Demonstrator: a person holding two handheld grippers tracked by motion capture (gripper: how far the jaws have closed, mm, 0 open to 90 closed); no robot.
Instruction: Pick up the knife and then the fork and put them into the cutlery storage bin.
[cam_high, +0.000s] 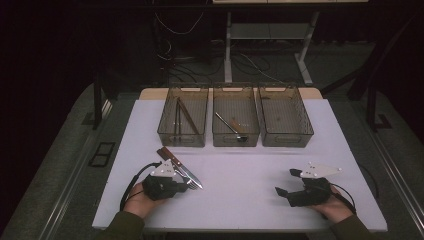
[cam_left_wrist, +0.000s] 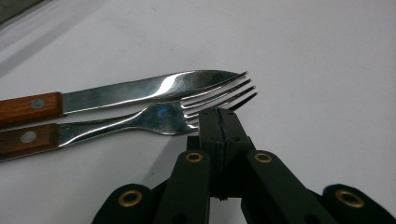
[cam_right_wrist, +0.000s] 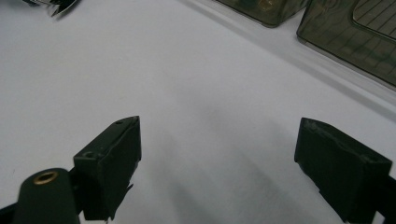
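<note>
A wood-handled knife (cam_left_wrist: 140, 88) and a wood-handled fork (cam_left_wrist: 140, 119) lie side by side on the white table, tips pointing the same way. My left gripper (cam_left_wrist: 219, 114) is shut, its two jaws pressed flat together, their tips right at the fork's lowest tines; nothing shows between the pads. In the high view the left gripper (cam_high: 186, 186) sits at the front left, with the knife (cam_high: 176, 166) running diagonally past it. At the front right rests my right gripper (cam_high: 287, 182), open. Its jaws stand wide apart over bare table, right gripper (cam_right_wrist: 219, 163).
Three smoky translucent bins stand in a row at the back: the left bin (cam_high: 181, 141) holds long utensils, the middle bin (cam_high: 236, 141) a spoon-like piece, the right bin (cam_high: 287, 141) little. White table (cam_high: 240, 170) lies between the hands and the bins.
</note>
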